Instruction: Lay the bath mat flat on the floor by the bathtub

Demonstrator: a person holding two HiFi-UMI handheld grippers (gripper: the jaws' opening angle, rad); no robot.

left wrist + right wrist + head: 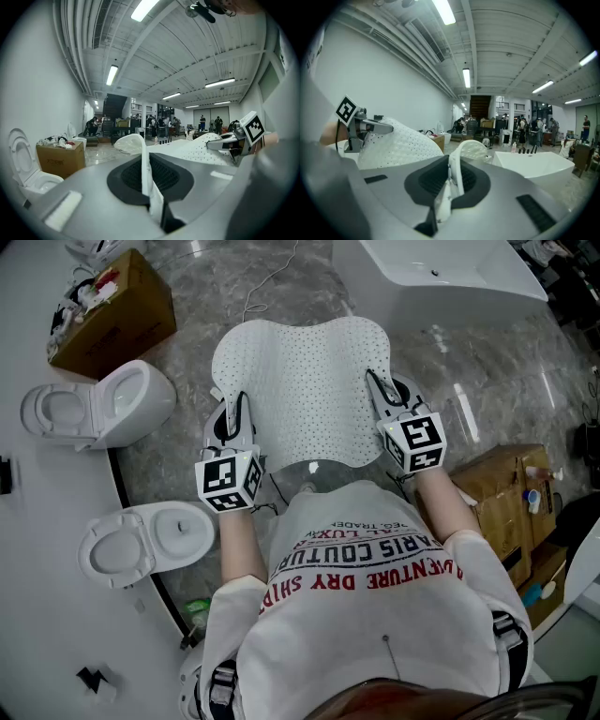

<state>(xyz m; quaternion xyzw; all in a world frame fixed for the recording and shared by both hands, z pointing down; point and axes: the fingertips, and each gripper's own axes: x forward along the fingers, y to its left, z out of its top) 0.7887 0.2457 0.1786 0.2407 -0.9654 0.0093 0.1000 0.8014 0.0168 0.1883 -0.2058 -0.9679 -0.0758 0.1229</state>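
Head view: the bath mat (300, 381) is stretched between my left gripper (234, 411) and right gripper (378, 390), with the fingers of each pinching a side edge. It is held off the floor (487, 362), with the bathtub (441, 273) at the far right. By my judgement, lowering it, flattening it and letting go are all left to do.

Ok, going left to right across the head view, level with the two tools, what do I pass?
Farther toilet → left tool → bath mat → right tool → right-hand cardboard box.
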